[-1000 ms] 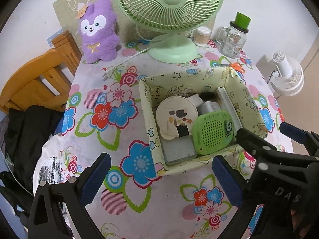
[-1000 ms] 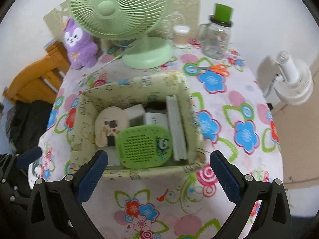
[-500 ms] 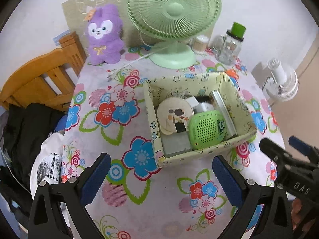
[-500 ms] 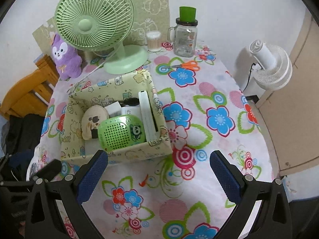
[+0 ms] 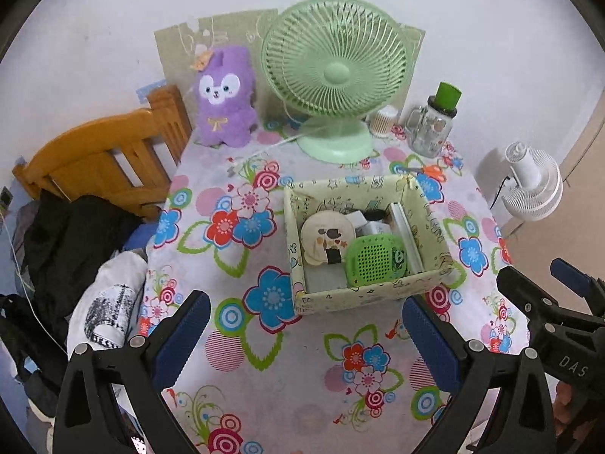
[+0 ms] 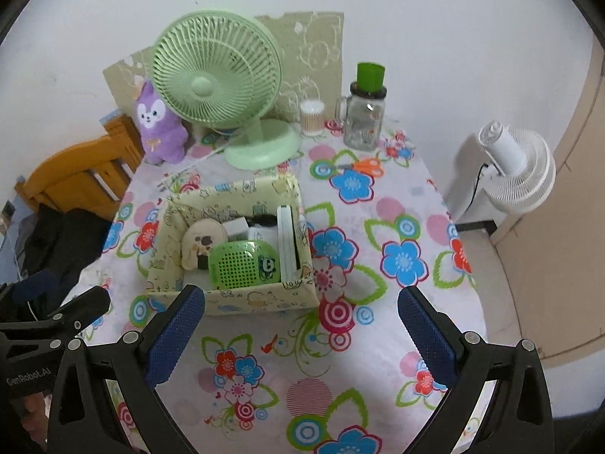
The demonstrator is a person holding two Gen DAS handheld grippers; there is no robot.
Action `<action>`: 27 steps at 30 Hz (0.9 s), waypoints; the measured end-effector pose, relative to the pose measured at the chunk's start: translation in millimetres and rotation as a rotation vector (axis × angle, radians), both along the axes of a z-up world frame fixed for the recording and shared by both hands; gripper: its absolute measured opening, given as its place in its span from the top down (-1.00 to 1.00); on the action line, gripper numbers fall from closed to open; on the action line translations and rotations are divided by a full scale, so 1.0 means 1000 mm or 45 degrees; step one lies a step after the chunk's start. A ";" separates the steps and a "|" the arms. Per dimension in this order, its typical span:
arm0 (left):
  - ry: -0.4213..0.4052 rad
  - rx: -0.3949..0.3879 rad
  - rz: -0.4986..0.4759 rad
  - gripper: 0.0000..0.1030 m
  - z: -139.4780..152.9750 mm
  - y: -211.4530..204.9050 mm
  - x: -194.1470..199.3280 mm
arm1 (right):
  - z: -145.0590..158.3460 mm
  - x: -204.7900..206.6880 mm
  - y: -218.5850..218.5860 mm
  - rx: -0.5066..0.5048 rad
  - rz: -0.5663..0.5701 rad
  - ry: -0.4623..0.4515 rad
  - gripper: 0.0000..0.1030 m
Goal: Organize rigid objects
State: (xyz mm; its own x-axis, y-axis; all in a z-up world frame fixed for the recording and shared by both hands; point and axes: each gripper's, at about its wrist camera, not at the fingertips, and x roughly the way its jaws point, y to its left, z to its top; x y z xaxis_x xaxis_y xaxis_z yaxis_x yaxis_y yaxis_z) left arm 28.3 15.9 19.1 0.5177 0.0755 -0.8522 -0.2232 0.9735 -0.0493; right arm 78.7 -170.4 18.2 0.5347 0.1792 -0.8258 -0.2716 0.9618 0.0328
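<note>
A pale patterned box (image 5: 363, 297) (image 6: 242, 300) stands on the flowered table. It holds a green perforated case (image 5: 376, 260) (image 6: 242, 265), a round cream piece (image 5: 327, 236) (image 6: 202, 240), a white slab on edge (image 5: 406, 234) (image 6: 285, 242) and small white items. My left gripper (image 5: 304, 336) is open and empty, above the table in front of the box. My right gripper (image 6: 300, 333) is open and empty, also short of the box, and shows at the right of the left wrist view.
At the back stand a green desk fan (image 5: 334, 75) (image 6: 219, 79), a purple plush (image 5: 225, 98), a glass jar with green lid (image 6: 365, 113), a small cup (image 6: 312, 117) and orange scissors (image 6: 363, 166). A wooden chair (image 5: 102, 162) is left, a white fan (image 6: 518, 166) right.
Both grippers have pulled back and up from the box, which now looks smaller and farther. More of the table and room shows. Both stay open.
</note>
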 end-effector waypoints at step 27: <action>-0.108 -0.014 0.003 -1.00 0.044 -0.018 -0.053 | 0.049 -0.050 -0.020 0.015 -0.021 -0.092 -1.00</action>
State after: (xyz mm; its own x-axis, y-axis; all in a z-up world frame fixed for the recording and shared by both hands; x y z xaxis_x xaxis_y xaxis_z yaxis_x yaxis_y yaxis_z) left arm -24.5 -1.7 63.3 0.5878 0.0679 -0.8061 -0.2201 0.9723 -0.0785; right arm 28.3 -190.2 67.7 0.5957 0.1792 -0.7830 -0.2579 0.9658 0.0248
